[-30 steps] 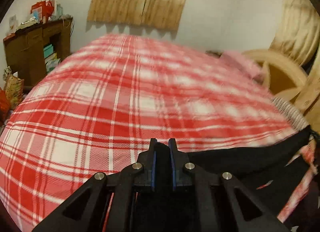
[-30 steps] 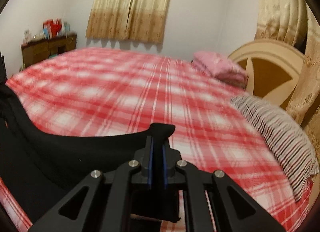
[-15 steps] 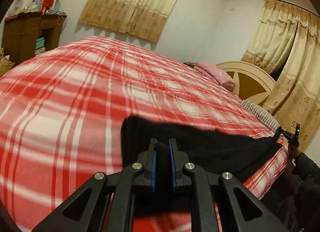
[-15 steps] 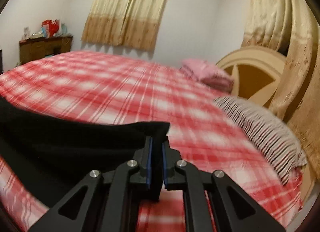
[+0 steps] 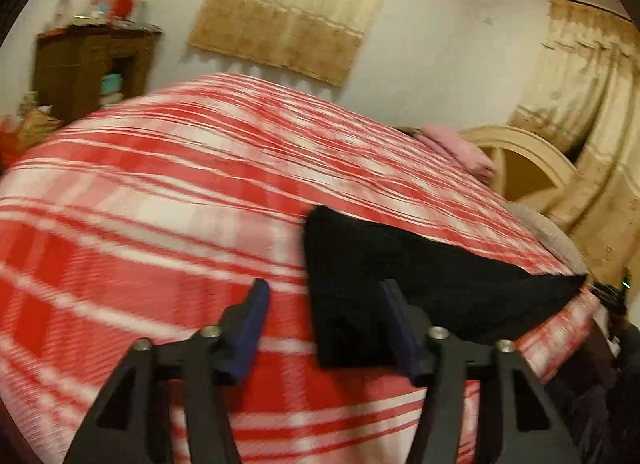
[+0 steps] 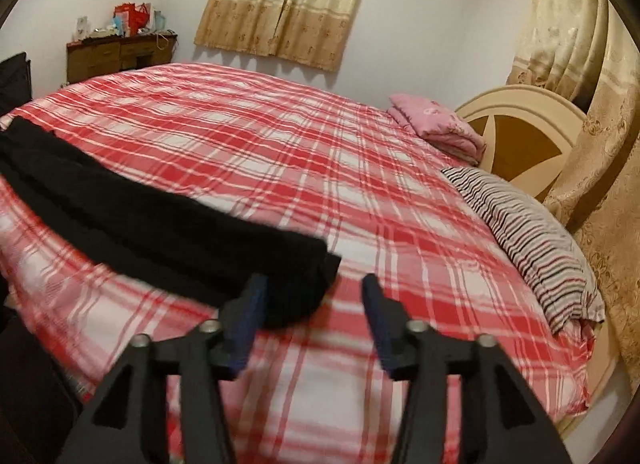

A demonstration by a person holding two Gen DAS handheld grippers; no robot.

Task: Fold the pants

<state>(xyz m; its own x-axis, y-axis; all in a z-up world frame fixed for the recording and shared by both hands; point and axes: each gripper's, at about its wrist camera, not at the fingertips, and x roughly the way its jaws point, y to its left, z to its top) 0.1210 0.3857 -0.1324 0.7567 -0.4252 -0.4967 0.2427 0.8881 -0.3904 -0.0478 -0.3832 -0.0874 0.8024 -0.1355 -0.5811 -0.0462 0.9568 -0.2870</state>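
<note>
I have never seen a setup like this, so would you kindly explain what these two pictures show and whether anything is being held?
No robot here: a person holds a two-finger tool in each hand, each with a wide-angle camera looking along its fingers. One picture is from the left tool, the other from the right tool. Both look over a bed with a red plaid cover, where black pants lie stretched near the front edge. Each tool is at one end of the pants, its jaws opening, the cloth between them but not pinched. Nothing is held. A striped pillow lies near the headboard.
</note>
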